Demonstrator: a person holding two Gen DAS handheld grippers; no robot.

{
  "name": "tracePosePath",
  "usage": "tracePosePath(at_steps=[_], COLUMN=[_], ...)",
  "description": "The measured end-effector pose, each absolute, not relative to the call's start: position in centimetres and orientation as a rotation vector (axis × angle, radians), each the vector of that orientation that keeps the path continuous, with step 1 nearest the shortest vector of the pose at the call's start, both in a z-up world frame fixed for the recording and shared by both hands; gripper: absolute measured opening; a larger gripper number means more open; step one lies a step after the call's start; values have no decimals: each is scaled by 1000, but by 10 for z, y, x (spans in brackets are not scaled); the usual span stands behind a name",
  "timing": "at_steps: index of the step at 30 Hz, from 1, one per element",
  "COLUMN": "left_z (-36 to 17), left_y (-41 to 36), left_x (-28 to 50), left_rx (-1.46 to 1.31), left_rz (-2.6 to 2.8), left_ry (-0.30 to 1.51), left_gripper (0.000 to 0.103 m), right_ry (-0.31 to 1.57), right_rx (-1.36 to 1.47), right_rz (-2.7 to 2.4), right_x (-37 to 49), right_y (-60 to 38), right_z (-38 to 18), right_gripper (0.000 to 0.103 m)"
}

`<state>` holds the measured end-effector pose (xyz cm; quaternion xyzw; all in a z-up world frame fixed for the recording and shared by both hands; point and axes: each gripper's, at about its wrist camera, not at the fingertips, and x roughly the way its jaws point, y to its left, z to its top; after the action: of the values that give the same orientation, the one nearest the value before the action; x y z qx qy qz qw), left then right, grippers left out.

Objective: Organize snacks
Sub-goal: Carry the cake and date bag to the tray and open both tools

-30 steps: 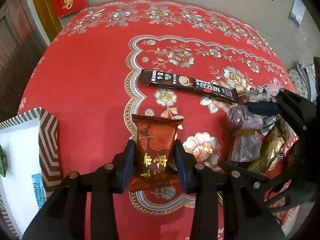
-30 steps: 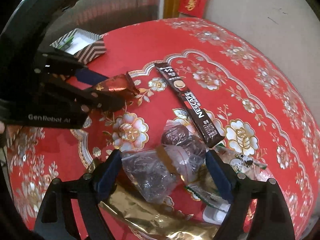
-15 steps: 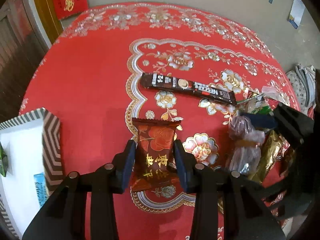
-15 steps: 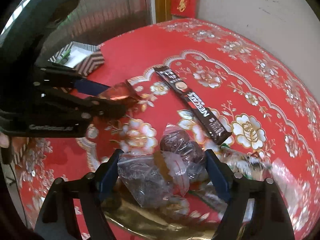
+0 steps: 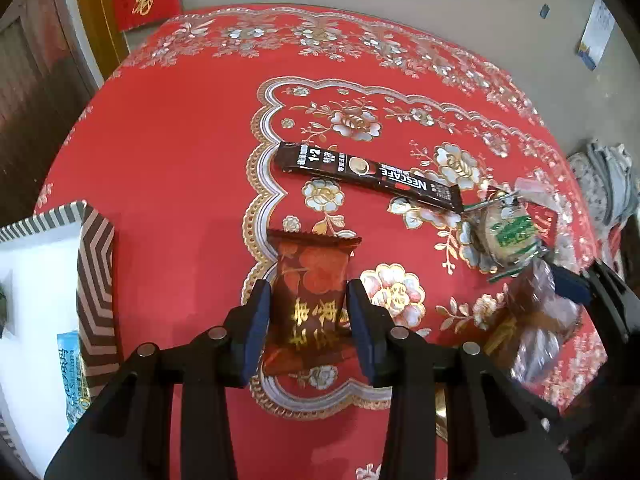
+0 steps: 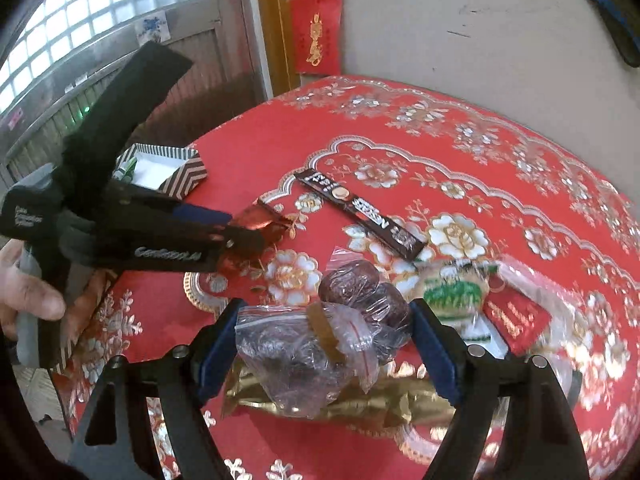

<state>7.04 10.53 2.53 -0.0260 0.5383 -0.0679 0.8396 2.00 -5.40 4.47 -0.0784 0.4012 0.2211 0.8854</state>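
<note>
Now lifted off the gold wrapper (image 6: 320, 408) below: clear bag (image 6: 316, 344) pinched in right gripper (image 6: 324, 344). Left gripper (image 5: 308, 320) clamping red packet (image 5: 312, 280); both box-ready.

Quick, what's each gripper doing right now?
Left gripper: shut on the red packet.
Right gripper: shut on the clear bag.

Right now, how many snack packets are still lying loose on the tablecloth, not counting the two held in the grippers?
4: the Nescafe stick mid-table; the green-printed packet, red packet and gold wrapper near the right gripper. More may be hidden beneath.
</note>
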Motion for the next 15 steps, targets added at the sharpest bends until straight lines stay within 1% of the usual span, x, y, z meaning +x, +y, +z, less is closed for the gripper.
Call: tracePosePath(at_steps=[4, 6, 15], left_z=[21, 22, 42], left_y=[100, 99, 116], left_x=[73, 72, 43], left_rx=[-33, -19, -3], left_rz=[-138, -144, -135], left_ry=[1140, 1135, 1074], left_gripper=[37, 32, 32], right_ry=[833, 818, 772], right_rx=[-125, -105, -54], right_rz=[451, 451, 471], right_x=[12, 7, -9], right_y=[-59, -62, -52], right_z=[44, 46, 57], right_gripper=[82, 82, 82])
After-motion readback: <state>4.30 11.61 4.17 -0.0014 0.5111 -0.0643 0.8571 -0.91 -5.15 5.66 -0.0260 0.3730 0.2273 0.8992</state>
